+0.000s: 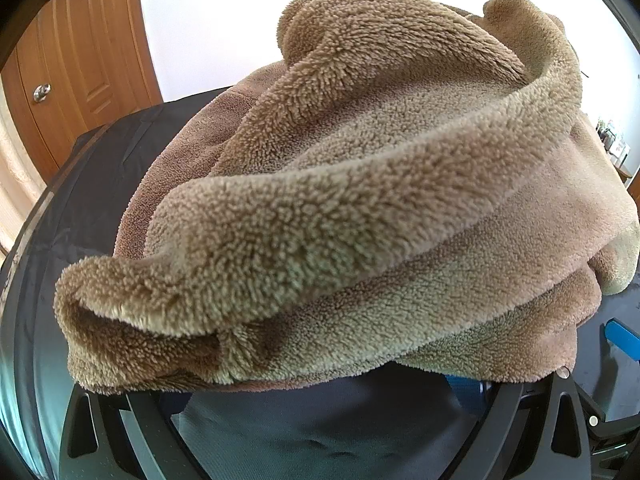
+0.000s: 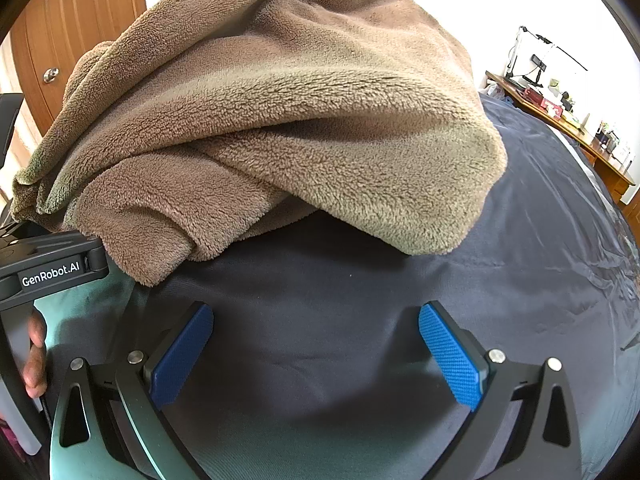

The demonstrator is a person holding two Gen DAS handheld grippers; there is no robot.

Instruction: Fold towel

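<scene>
Towel: fluffy tan-brown fleece towel (image 2: 280, 120) lies bunched in a rumpled heap on the dark grey sheet-covered bed (image 2: 540, 220), several thick folds stacked over one another.
Left gripper: black-framed left gripper (image 1: 332, 392) sits right under the towel's near rolled edge; the pile drapes over its fingertips, so I cannot tell how its jaws stand.
Right gripper: black right gripper with blue textured pads (image 2: 316, 356) hovers just short of the towel, jaws spread wide and holding nothing.
Hand: person's hand (image 2: 36, 356) grips a handle at the towel's near left side.
Step in hand: looks like hunting for an edge before any fold can start.
Doing it well: I would pick out a single hem or corner, not a whole wad, pinch one layer only, then draw the two grippers apart to spread the cloth flat.
Edges: the rounded lobe (image 2: 440, 216) on the towel's right overhangs the sheet and seems the easiest to reach.
Open room: bare sheet lies right of the towel and in front of it; a cluttered wooden desk (image 2: 560, 120) stands well beyond, a wooden door (image 2: 80, 20) behind to the left.
</scene>
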